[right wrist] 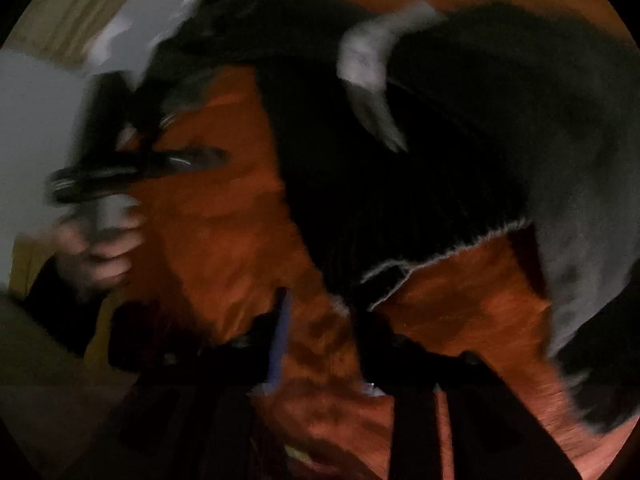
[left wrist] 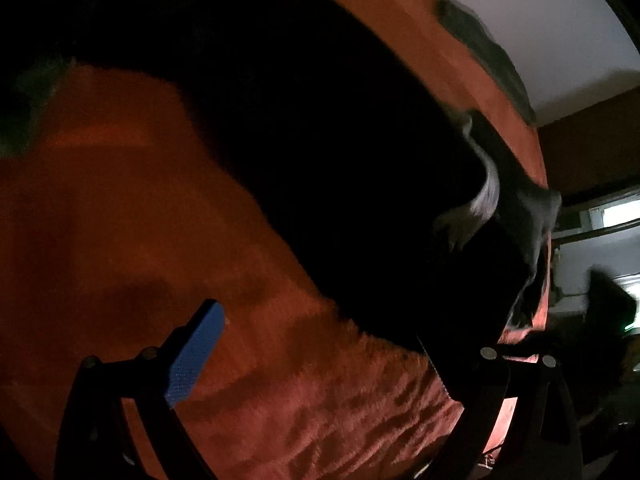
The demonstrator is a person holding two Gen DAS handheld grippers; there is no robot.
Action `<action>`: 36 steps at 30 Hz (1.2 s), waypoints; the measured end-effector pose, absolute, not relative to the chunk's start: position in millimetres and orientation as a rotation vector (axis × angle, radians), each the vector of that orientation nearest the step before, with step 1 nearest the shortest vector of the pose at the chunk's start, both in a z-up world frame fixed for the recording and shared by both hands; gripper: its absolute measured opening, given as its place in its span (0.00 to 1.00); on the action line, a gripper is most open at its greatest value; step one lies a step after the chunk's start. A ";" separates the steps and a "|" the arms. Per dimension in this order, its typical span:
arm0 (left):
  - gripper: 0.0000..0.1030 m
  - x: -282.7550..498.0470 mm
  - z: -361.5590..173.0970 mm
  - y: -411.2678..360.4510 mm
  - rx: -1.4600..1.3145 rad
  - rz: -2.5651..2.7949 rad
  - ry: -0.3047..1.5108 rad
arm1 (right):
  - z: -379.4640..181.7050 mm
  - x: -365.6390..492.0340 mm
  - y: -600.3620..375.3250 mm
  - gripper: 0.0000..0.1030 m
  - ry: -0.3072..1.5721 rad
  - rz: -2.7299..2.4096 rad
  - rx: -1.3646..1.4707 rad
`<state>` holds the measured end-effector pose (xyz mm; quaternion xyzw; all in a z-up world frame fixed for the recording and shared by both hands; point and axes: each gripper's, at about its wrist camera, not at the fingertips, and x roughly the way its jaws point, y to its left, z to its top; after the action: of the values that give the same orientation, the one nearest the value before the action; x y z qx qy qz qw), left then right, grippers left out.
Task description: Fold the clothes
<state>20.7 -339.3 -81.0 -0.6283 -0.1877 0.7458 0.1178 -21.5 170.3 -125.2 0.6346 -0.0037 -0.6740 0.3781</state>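
A dark garment (left wrist: 320, 152) with a pale grey inner patch (left wrist: 482, 200) lies across an orange blanket (left wrist: 120, 208). My left gripper (left wrist: 316, 356) is open; its blue pad (left wrist: 194, 356) is clear, and the right finger sits at the garment's lower edge. In the blurred right wrist view the same garment (right wrist: 460, 140) shows a grey collar patch (right wrist: 368, 64) and a frayed hem (right wrist: 440, 260). My right gripper (right wrist: 324, 344) is open just below that hem, with its blue pad (right wrist: 280, 344) to the left. The other gripper and a hand (right wrist: 100, 240) appear at the left.
The orange blanket (right wrist: 224, 220) covers the bed under the garment. A white wall (left wrist: 540, 20) and a window (left wrist: 616, 216) lie beyond the bed's far edge. A dark green strip (left wrist: 480, 44) runs along that edge.
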 end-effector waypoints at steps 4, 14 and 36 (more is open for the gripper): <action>0.94 40.0 -99.8 -301.3 -1.891 2.067 -0.508 | -78.8 -39.7 196.7 0.31 0.062 -1.899 1.475; 0.94 77.7 -113.5 -205.6 -1.886 1.779 -0.380 | -129.1 -50.7 285.5 0.68 -0.054 -2.264 1.617; 0.94 69.2 -79.7 -135.3 -1.744 2.410 -0.176 | -37.2 -72.1 269.7 0.05 0.402 -2.876 0.993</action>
<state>69.2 -135.3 -79.7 -0.5832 -0.0588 0.8062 0.0806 -72.1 269.7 -37.2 0.3233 0.1308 -0.9365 0.0361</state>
